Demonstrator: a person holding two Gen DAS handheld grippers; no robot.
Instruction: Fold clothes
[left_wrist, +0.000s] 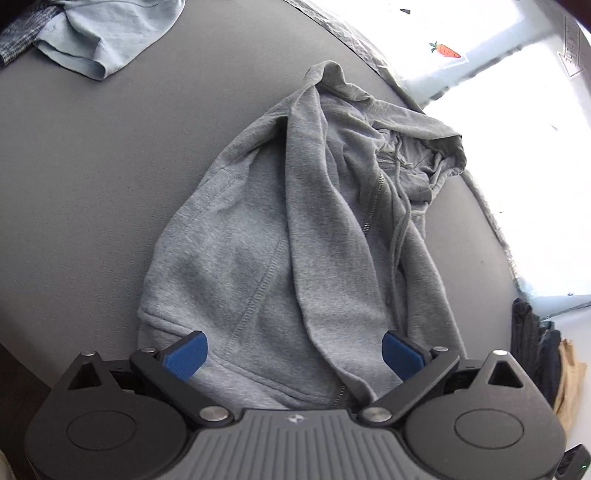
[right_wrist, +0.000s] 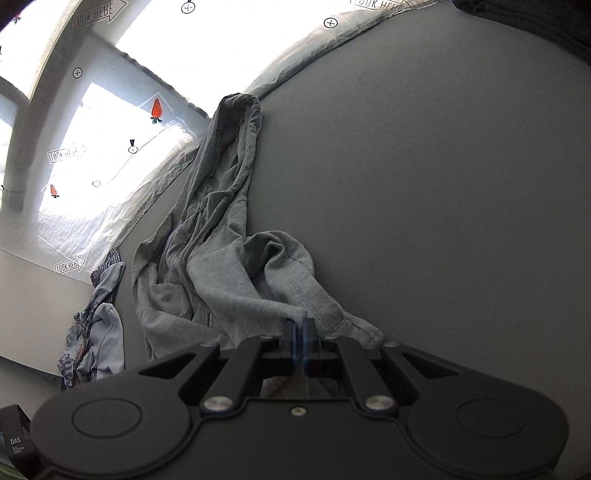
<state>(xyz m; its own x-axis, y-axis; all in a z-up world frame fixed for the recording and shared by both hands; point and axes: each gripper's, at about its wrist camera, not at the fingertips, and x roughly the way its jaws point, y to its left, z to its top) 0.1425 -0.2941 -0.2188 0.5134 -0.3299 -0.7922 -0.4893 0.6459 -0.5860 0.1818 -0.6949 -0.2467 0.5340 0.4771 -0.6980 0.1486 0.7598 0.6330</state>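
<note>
**We are folding the grey hoodie**

Left wrist view: our left claw is wide open, holding nothing, over the bottom edge of the grey hoodie lying on the grey table.

Right wrist view: our right claw pinches a bunched bit of hoodie. We think next we pull it flat, then the left claw grabs the hem
</note>
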